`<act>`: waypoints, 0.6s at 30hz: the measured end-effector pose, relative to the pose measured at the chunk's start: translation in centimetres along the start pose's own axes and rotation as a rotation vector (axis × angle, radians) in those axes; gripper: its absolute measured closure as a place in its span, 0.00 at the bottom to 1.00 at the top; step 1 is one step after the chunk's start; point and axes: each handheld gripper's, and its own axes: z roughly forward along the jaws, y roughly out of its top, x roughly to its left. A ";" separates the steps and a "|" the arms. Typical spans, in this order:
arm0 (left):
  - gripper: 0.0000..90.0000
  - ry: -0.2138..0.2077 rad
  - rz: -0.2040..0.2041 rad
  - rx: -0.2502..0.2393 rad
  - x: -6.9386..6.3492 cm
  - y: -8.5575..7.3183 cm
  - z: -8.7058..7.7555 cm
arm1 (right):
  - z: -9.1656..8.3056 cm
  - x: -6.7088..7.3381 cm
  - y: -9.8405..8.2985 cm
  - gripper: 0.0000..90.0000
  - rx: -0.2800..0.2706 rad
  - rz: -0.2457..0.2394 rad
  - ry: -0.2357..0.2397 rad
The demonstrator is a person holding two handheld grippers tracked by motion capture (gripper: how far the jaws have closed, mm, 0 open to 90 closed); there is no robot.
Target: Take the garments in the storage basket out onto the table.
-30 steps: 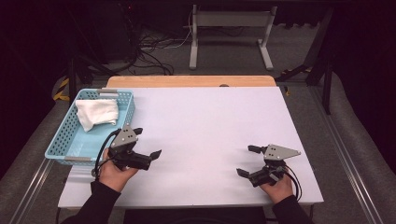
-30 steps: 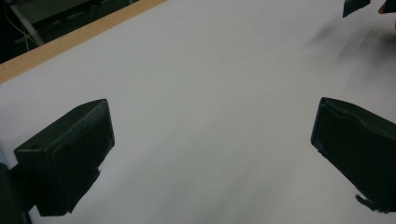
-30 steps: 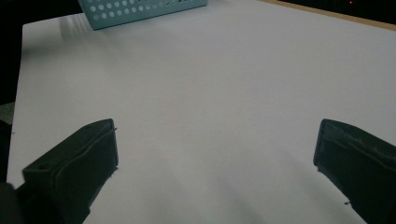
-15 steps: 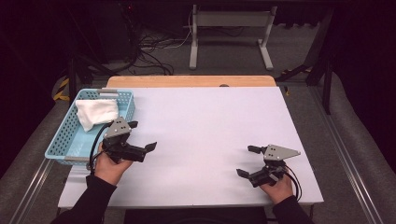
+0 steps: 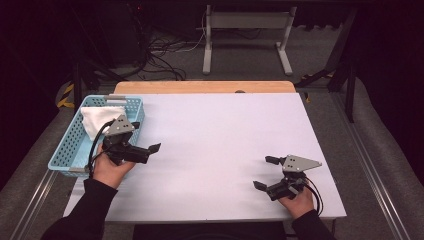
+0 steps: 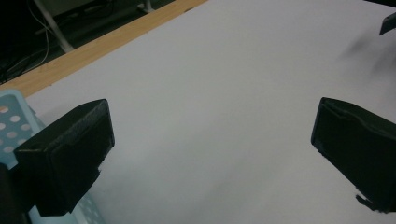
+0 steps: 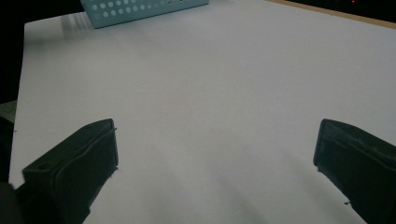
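My left gripper [image 5: 145,136] hovers over the white table top [image 5: 220,135], right beside the near right side of a light blue perforated basket [image 5: 64,150]. Its jaws stand wide apart and hold nothing. A crumpled white cloth [image 5: 99,118] lies in the far end of the basket. In the left gripper view the left gripper [image 6: 210,156] is open over bare white surface, with the basket [image 6: 8,122] at the left edge. My right gripper [image 5: 264,172] rests open near the front right of the table. In the right gripper view the right gripper [image 7: 215,163] is also open and holds nothing.
A wooden strip [image 5: 200,87] borders the table's far edge. Behind it, cables [image 5: 160,55] and a metal stand [image 5: 245,30] sit on the dark floor. The basket's end [image 7: 140,8] appears far off in the right gripper view. The other gripper's tip [image 6: 387,22] shows top right.
My left gripper has moved away from the person and to the left, closer to the basket's side. The right gripper has stayed where it was.
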 end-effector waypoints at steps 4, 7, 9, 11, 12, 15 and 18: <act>0.00 0.007 -0.006 0.012 0.9 0.3 -0.1 | 0.0 0.0 0.0 0.01 0.002 0.000 0.001; 0.01 0.002 0.007 0.018 1.5 0.6 -0.1 | 0.1 0.0 0.0 0.01 0.005 0.000 0.009; 0.01 0.007 0.009 0.022 1.8 0.8 -0.2 | 0.1 0.0 0.0 0.01 0.005 -0.003 0.012; 0.01 0.014 0.009 0.026 2.1 0.9 -0.2 | 0.1 0.0 0.0 0.01 0.005 -0.006 0.013; 0.01 0.020 0.006 0.024 2.4 1.0 -0.2 | 0.1 0.0 0.0 0.01 0.005 -0.006 0.013; 0.01 0.035 0.000 0.031 3.1 1.2 -0.3 | 0.1 0.0 0.0 0.01 0.006 -0.005 0.012; 0.01 0.047 0.000 0.036 3.5 1.3 -0.4 | 0.1 0.0 0.0 0.01 0.004 -0.004 0.011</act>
